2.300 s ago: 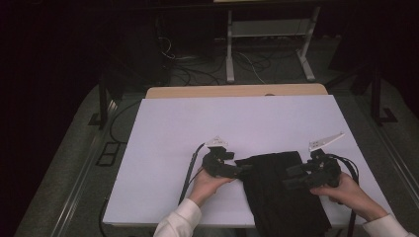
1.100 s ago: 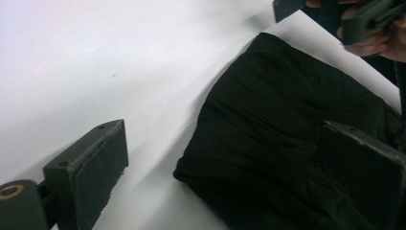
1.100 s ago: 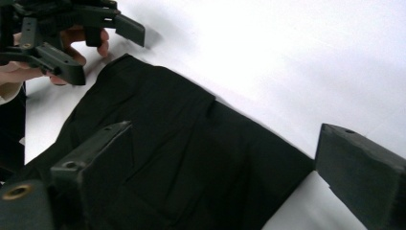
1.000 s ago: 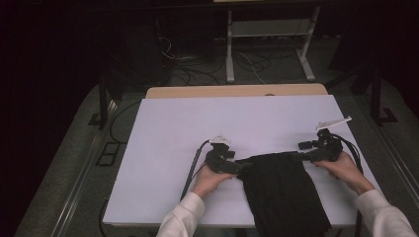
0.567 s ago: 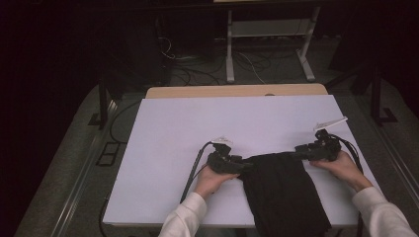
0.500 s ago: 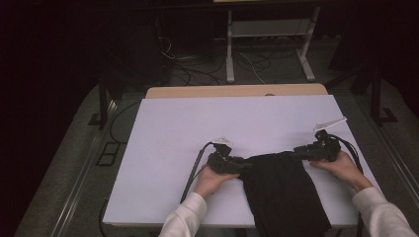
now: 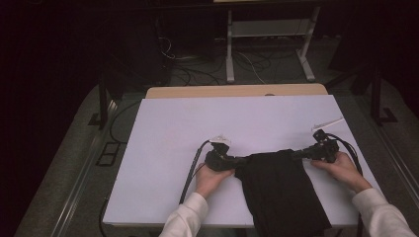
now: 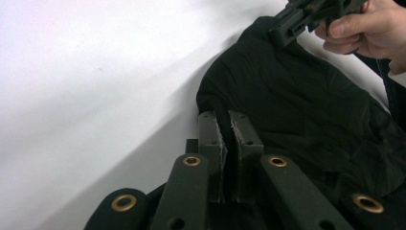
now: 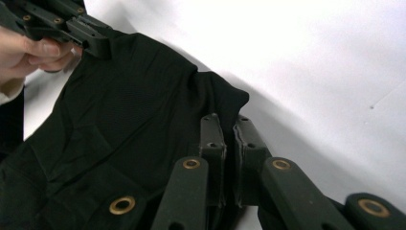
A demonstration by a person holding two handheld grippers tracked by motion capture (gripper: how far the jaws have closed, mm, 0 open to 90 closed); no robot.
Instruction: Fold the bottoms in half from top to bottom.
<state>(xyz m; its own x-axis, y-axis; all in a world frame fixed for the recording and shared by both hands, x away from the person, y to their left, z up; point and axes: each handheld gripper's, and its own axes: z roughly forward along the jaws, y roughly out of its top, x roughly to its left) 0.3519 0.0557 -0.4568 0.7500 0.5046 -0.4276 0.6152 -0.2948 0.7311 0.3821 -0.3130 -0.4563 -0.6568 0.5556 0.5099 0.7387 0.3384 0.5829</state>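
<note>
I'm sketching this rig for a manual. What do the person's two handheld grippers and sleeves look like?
Both the left gripper and the right gripper are black, each with two flat jaws on linkage bars set with brass-coloured rivets. A pale three-cornered plate tops each, and a black cable trails from each. The person wears white long sleeves.
</note>
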